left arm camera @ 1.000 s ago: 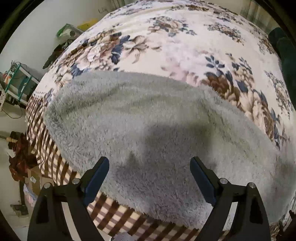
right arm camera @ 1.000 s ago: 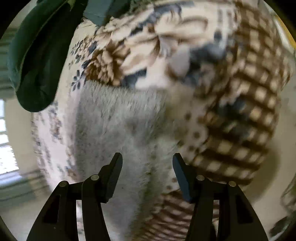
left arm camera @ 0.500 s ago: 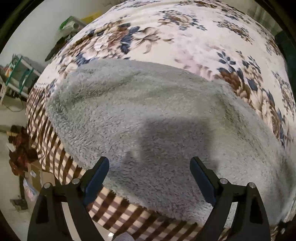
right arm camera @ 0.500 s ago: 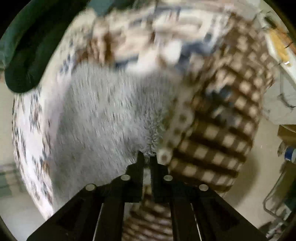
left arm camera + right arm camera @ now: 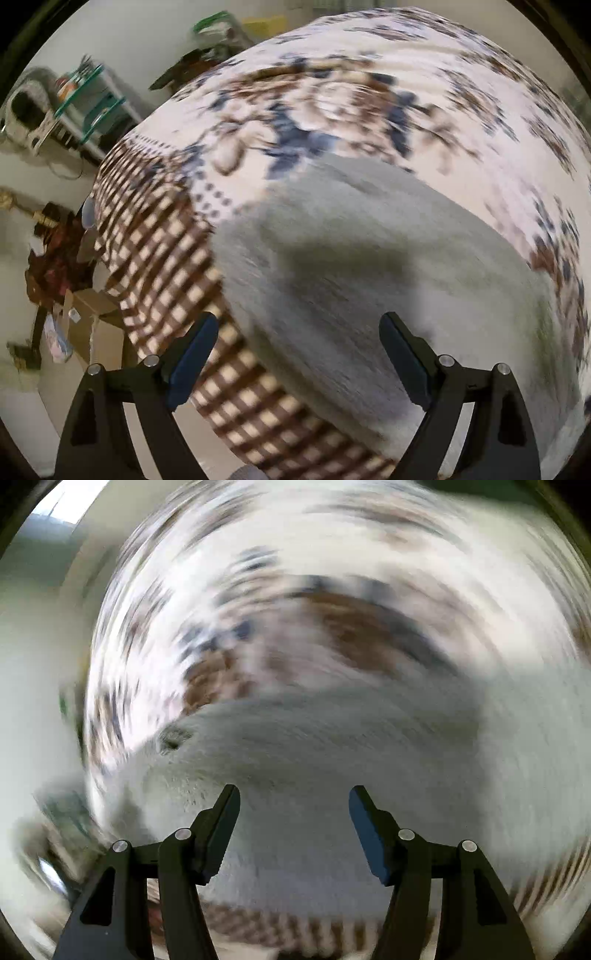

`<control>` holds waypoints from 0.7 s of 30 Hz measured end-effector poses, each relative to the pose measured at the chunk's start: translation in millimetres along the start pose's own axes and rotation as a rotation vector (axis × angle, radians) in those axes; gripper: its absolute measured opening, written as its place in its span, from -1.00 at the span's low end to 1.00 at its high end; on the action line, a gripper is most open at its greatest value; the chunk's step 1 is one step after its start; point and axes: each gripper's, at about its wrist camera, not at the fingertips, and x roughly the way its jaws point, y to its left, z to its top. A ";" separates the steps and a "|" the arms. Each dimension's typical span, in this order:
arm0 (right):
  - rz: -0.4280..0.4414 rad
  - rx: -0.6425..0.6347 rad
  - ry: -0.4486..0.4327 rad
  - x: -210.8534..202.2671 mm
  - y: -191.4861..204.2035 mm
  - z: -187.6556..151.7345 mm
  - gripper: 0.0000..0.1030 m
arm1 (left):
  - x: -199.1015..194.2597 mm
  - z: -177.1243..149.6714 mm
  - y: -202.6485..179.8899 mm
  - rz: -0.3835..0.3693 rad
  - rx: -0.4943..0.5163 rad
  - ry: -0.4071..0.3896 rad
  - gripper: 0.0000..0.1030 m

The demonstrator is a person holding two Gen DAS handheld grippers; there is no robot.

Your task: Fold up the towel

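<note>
grey towel on floral bedspread, cardboard box on the floor beside

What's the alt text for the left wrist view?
Open left gripper hovers above a fluffy grey towel lying on a floral bedspread with a brown checked border. The image is motion-blurred; shelves and a cardboard box sit at left.

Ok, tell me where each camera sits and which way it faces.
Left wrist: on the left tool, looking down along its open fingers at the grey towel, the floral bedspread and room clutter at left.
Right wrist: on the right tool, open, close over the towel; heavily motion-blurred.
Shared: towel and bedspread; of the rig, only each tool's own fingers show.
</note>
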 end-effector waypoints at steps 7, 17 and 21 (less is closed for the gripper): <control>-0.236 -0.306 0.287 130.9 71.2 76.8 0.14 | 16.9 23.0 32.3 -0.012 -0.061 -0.001 0.73; -0.262 -0.084 0.000 68.9 33.9 70.5 -0.93 | 30.7 30.0 38.7 -0.013 -0.046 0.014 0.73; -0.318 0.030 -0.095 46.0 15.1 82.1 -1.00 | 35.2 31.5 46.8 -0.012 -0.061 0.024 0.73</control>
